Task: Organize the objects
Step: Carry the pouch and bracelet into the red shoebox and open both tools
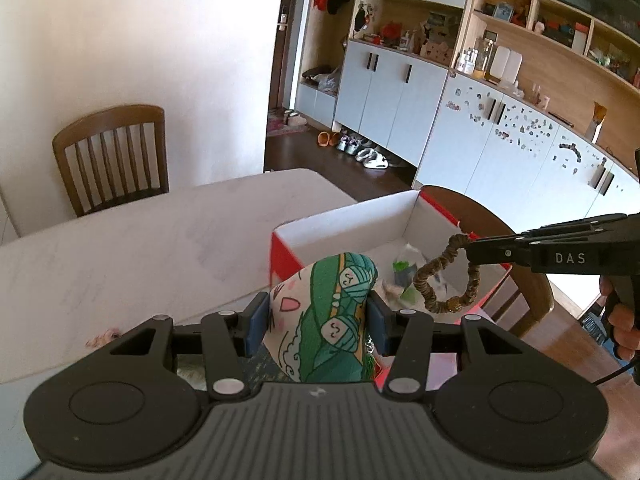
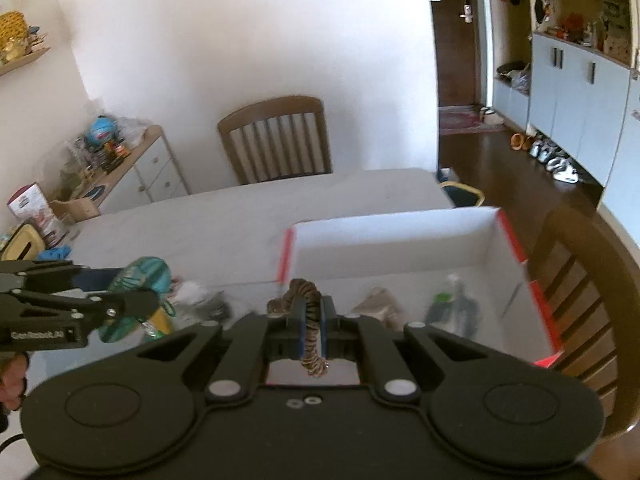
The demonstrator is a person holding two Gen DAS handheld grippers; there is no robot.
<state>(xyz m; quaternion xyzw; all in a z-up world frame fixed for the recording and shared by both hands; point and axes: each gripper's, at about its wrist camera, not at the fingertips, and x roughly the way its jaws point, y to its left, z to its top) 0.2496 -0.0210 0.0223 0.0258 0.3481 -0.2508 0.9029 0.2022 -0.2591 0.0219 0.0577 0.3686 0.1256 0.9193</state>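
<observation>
Left gripper [image 1: 318, 312] jaws pinching printed pouch [image 1: 332, 312]; right gripper [image 2: 314, 322] jaws pinching scrunchie [image 2: 310, 312]; carry both over box [image 2: 384, 236] at counter [image 1: 120, 240] right edge, release low inside

Printed pouch [image 1: 324, 312]: cream and green fabric with yarn-ball cartoon pattern, upright, rounded top up, pinched between left jaws above bench, just beside box. Brown scrunchie [image 1: 444, 280]: ruched loop, clamped at top by right jaws, hanging open over box. Box [image 1: 344, 224]: red outside, white inside, open-topped, on bench near edge; small items lie on its floor, too blurred to identify.
</observation>
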